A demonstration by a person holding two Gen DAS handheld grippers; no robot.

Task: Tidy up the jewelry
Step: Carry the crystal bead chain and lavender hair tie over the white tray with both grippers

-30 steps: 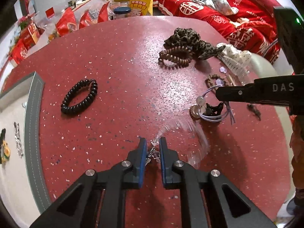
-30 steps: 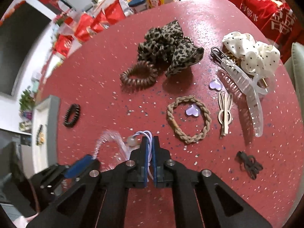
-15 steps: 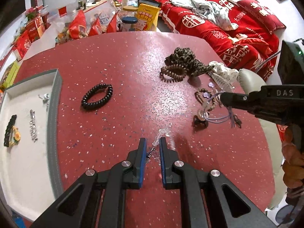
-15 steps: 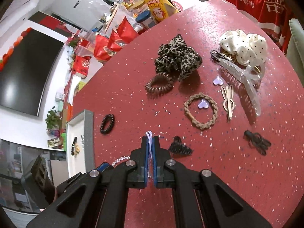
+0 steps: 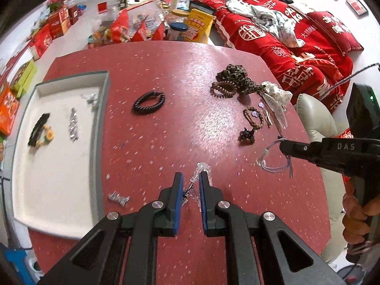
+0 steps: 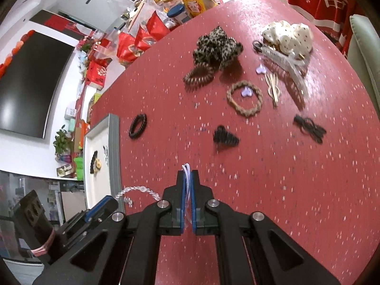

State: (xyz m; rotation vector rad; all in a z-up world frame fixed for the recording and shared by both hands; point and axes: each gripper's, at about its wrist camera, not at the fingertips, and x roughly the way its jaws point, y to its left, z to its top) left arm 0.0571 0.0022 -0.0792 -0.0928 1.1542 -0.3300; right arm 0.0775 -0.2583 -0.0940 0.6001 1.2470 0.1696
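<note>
Left tool [image 5: 191,182] clenched on clear beaded bracelet [image 5: 198,173], perhaps crystal, right tool [image 6: 187,182] at three o'clock pinching lilac cord bracelet [image 5: 273,161], red worktop [image 5: 166,130] below

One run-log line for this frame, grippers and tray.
left gripper: shut on clear bead bracelet | right gripper: shut on lilac cord bracelet | tray: holds pieces

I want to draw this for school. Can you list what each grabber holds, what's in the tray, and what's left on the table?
left gripper: shut on clear bead bracelet
right gripper: shut on purple string bracelet
tray: black hair clip with flower, silver pieces
table: black coil tie, leopard scrunchie, braided tie, black claw clip
</note>
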